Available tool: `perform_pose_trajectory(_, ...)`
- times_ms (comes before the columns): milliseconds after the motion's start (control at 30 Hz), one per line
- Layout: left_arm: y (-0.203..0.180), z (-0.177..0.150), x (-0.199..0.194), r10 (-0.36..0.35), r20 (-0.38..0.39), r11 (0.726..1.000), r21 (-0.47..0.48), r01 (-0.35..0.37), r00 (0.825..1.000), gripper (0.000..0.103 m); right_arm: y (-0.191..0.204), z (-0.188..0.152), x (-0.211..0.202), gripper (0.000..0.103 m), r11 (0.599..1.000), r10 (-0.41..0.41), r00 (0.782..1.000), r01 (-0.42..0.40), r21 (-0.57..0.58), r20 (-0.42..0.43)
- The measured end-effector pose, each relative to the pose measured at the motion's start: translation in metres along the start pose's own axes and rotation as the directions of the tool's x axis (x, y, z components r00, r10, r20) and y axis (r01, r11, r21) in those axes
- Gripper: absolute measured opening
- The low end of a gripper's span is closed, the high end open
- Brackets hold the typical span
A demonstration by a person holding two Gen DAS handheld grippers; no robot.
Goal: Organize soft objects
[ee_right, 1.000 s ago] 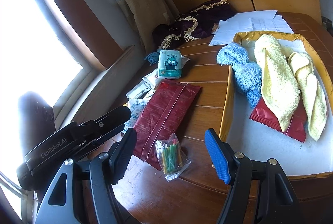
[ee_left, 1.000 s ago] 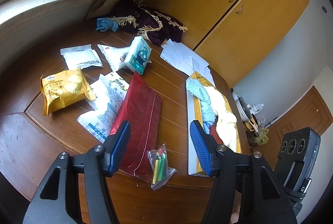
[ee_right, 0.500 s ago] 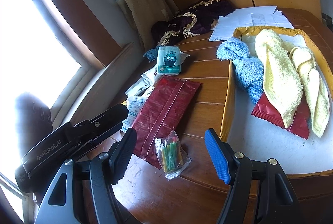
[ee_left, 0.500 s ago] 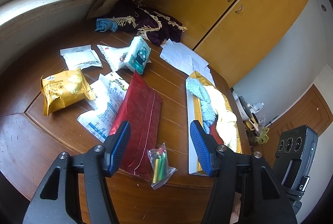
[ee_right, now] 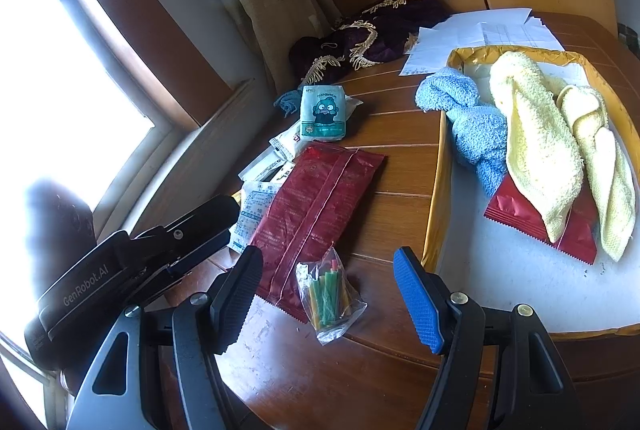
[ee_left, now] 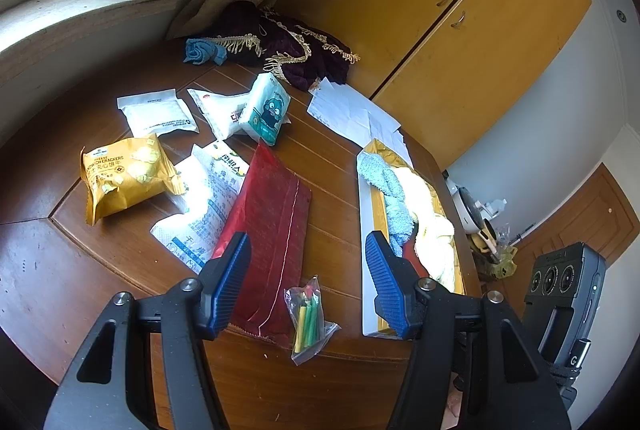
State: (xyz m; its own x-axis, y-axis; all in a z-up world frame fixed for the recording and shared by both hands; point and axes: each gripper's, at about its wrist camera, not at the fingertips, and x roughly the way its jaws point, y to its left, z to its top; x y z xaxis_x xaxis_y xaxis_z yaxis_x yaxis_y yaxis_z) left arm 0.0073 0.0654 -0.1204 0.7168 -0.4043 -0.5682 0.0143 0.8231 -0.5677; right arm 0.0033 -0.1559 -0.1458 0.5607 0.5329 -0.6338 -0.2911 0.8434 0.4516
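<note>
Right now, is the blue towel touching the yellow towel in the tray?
Touching. The right wrist view shows the yellow towel lying against and partly over the blue towel, with no gap between them.

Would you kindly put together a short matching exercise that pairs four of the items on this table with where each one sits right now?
Things:
1. blue towel
2. small red packet
3. bag of coloured sticks
4. dark fringed cloth

Places:
A. at the far edge of the table, near the curtain
B. on the bare wood, closest to the right gripper
C. draped over the rim of the tray
D. in the tray, partly under the yellow towel

Pairs: 1-C, 2-D, 3-B, 4-A
</note>
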Motion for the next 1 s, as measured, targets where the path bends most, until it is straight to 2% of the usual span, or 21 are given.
perform_pose_trajectory(1000, 0.0014, 0.0013, -0.0001, 0.0, -0.002, 1.0, -0.006, 0.0, 1.0, 0.058, 0.0001, -0.0011, 0.0031, 0.07, 1.0, -0.002, 1.0, 0.002, -0.001, -0.006)
